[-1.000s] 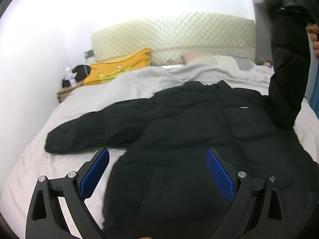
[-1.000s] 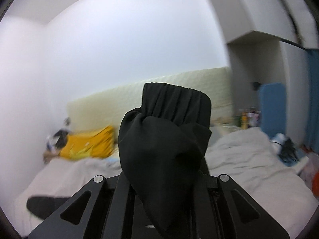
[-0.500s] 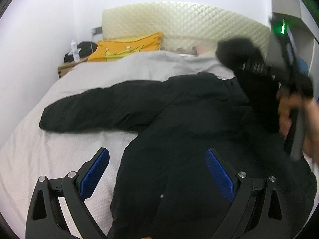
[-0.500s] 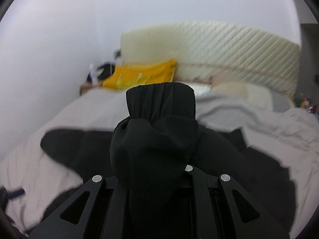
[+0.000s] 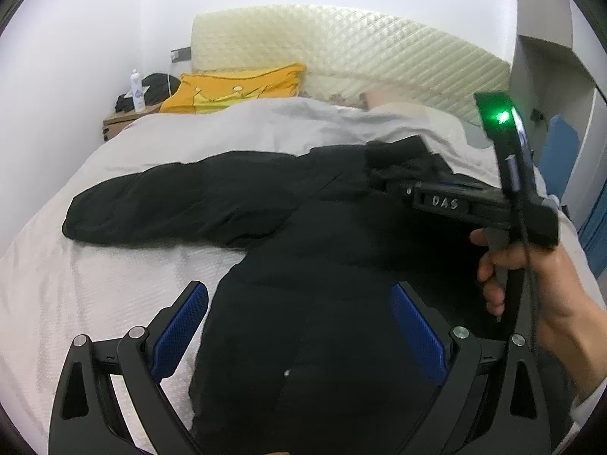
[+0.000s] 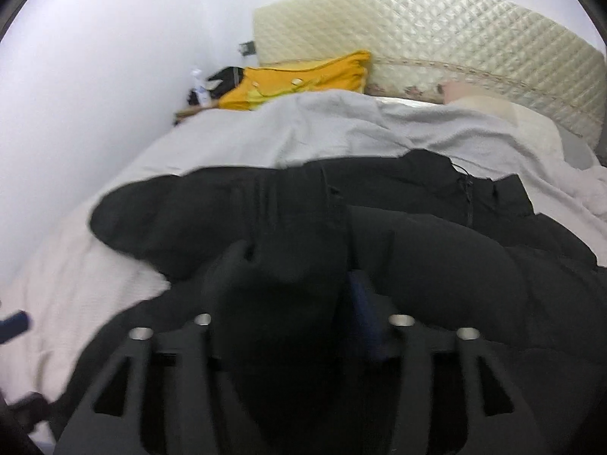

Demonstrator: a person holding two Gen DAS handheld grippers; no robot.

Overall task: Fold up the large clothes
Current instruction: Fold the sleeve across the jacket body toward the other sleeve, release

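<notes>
i am viewing a black jacket lying spread on the bed, with one sleeve stretching away from the jacket body toward the wall side. my left gripper is hovering above the jacket's lower part with its blue pads standing wide apart, gripping nothing. my right gripper is clamping the other sleeve's cuff and is holding it over the jacket's chest. a yellow cushion is resting beyond the jacket, against the quilted headboard.
</notes>
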